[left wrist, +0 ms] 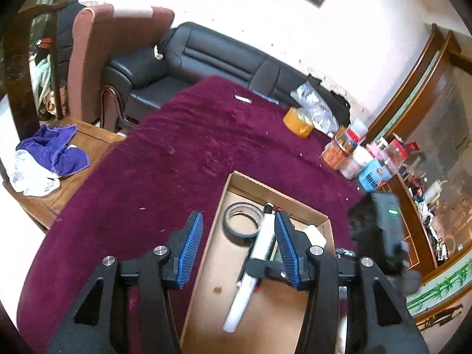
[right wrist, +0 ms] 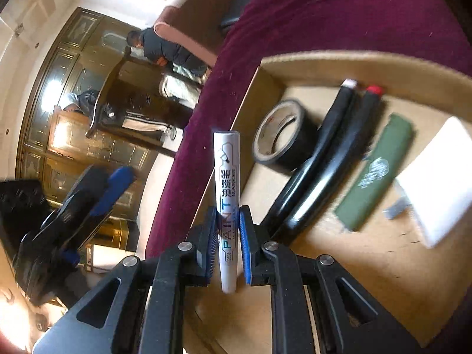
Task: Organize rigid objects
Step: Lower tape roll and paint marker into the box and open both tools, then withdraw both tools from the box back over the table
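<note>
1. The step in hand looks like the handover's end: the right tongs (right wrist: pixel 227 230) are clamped on a white paint marker (right wrist: pixel 225 188), held over the near left part of the cardboard box (right wrist: pixel 368 59).
2. The left tongs (left wrist: pixel 239 247) stand apart with nothing pressed between the pads; no earlier view is given, so I say only that they are empty above the box.
3. Already in the box lie a roll of black tape (right wrist: pixel 280 135), two black markers (right wrist: pixel 324 159), a green case (right wrist: pixel 374 174) and a white block (right wrist: pixel 439 183).
4. Next, I judge, the marker must be lowered and laid flat, best alongside the black markers.
5. Open room lies on the bare box floor, near and left of the tape; the left wall is close, and beyond it only the maroon table (left wrist: pixel 165 159) cover.
</note>
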